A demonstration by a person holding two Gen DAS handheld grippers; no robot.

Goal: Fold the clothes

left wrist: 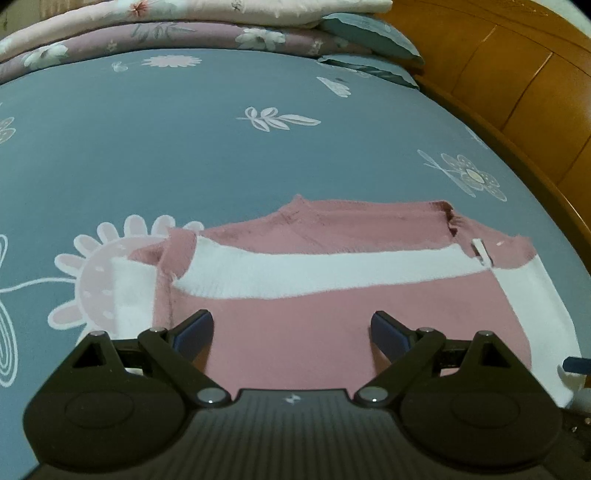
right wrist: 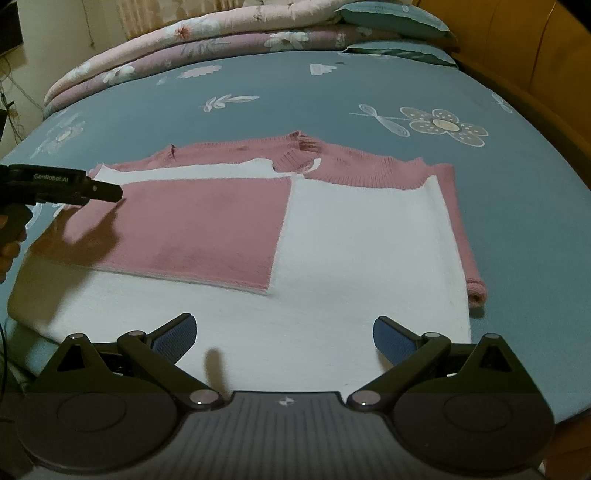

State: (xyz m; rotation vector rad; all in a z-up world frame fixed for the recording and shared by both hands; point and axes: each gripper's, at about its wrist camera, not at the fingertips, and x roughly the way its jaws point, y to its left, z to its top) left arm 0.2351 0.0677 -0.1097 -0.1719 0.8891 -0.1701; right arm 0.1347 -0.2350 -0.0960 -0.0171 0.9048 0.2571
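Mid-fold: both sleeves lie across the sweater [right wrist: 207, 225]; left gripper [left wrist: 291, 332] and right gripper [right wrist: 284, 334] (fingers spread, empty) should next pinch its hem.

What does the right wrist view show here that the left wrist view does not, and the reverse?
Only the right wrist view shows the left gripper from outside, the hand holding it, the sweater's large white panel and the pink sleeve folded along its side. Only the left wrist view shows the pink-and-white flower print beside the sweater and a sliver of the right gripper at the edge. Both show the pink and white sweater flat on the blue floral bedsheet, folded quilts, teal pillows, the wooden headboard, and open jaws.
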